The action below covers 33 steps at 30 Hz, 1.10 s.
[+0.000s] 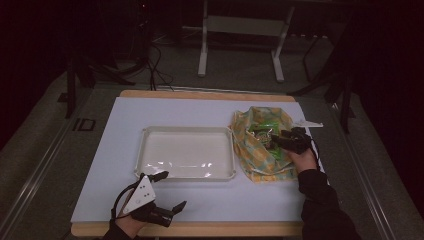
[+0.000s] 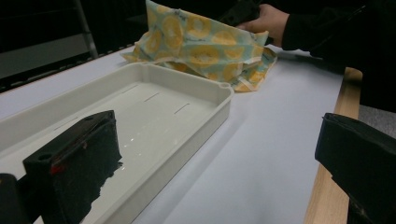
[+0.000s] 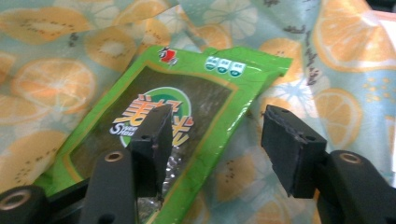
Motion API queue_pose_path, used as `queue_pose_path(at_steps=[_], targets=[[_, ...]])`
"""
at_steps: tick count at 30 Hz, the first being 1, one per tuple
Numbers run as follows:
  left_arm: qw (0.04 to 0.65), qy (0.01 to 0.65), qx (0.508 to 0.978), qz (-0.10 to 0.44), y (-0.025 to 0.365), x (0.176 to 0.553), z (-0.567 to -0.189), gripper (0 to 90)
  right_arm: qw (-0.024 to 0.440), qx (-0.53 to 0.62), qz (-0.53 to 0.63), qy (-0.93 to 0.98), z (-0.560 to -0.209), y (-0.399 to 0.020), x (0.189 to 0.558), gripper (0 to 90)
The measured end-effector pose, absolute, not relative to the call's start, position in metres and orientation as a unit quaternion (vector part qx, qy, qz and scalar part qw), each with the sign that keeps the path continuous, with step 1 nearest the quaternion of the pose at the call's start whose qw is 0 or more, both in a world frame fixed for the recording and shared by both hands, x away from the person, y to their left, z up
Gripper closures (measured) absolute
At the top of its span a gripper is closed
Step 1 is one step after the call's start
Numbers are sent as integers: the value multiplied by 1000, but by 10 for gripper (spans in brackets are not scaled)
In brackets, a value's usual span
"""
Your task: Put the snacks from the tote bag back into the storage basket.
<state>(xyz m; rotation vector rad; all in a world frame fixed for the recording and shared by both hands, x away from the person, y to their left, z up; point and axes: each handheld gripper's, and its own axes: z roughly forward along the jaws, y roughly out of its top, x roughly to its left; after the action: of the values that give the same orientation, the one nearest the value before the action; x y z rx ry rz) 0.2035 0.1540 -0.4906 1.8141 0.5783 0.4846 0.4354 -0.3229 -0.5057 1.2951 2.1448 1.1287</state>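
Right gripper (image 3: 215,149): jaws open, straddling the packet's lower edge, not clamped.
Packet (image 3: 187,107): green, lay flat inside the fruit-print bag (image 1: 260,145), right of the tray (image 1: 145,165).
Left gripper (image 1: 167,190): open, empty, at tray's near corner.

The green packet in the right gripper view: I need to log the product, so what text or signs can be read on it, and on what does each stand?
"Swee", "Hou": white letters, cut off by the jaw, on green packet.
Large orange characters: partly hidden, unreadable.
Red corner logo, three small badges: too small.
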Motion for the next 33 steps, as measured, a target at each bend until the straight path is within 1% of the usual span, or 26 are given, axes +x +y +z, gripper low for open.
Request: queue_pose_path(at_steps=[1,2,3,10,13,17,19,21,29,33], targets=[[556,244,768,205,153,203,-491,4,198,460,403,766,-506,-323,435,430],[554,243,769,205,153,204,-491,4,156,461,395,779,-508,-323,440,496],[554,243,769,205,153,204,-491,4,133,465,392,782,-510,-323,443,516],[555,245,768,205,154,204,-491,4,130,471,389,781,-513,-322,444,534],[555,244,769,205,154,204,-491,4,113,476,388,782,-515,-322,446,550],[555,244,769,205,154,204,-490,4,111,473,376,789,-519,-320,447,570],[555,244,769,205,154,204,-490,4,119,470,370,792,-521,-317,445,583],[555,243,769,205,154,204,-490,4,125,466,361,798,-521,-313,444,636],[555,242,769,205,154,203,-490,4,126,465,344,806,-518,-307,442,854],[555,243,769,206,154,204,-490,4,136,470,341,803,-517,-304,440,877]])
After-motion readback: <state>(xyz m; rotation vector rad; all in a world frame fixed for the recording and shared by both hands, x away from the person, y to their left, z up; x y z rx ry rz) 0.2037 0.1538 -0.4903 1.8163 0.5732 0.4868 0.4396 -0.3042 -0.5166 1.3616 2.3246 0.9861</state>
